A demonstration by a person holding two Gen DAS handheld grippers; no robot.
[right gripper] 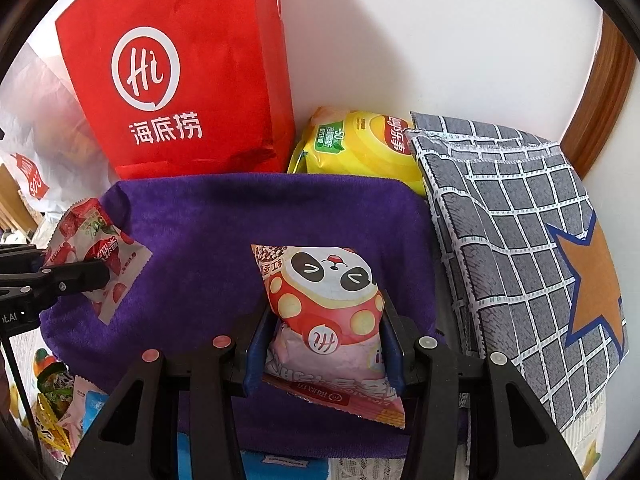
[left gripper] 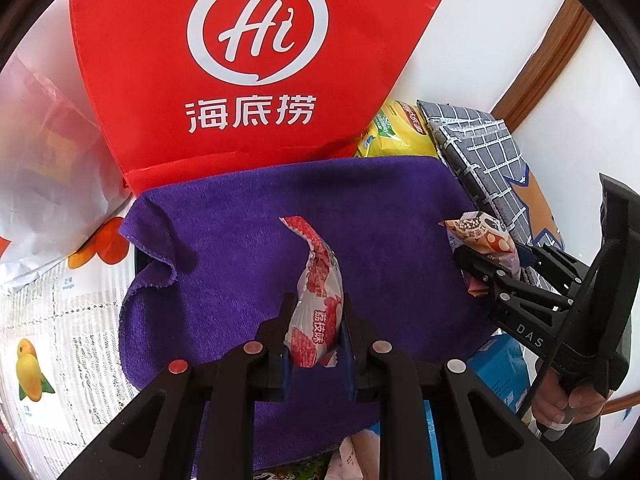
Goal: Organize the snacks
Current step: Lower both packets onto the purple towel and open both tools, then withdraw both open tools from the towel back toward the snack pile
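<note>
Two crinkly foil packets, one per gripper. Left gripper (left gripper: 316, 332) nearly closed, pinching a slim red-and-white lychee packet (left gripper: 316, 300), glossy and twisted, above the middle of a plush purple towel (left gripper: 224, 248). Right gripper (right gripper: 324, 344) partly open, clamped on a plump panda packet (right gripper: 324, 312), puffed like a pillow, above the towel's near edge. Behind the far edge, one stiff red bag (right gripper: 176, 92) standing upright and one shiny yellow chip bag (right gripper: 356, 140). Along the right edge, one woven grey checked cloth (right gripper: 520, 240) with an orange star. More small packets (right gripper: 60, 404) heaped off the near-left corner.
</note>
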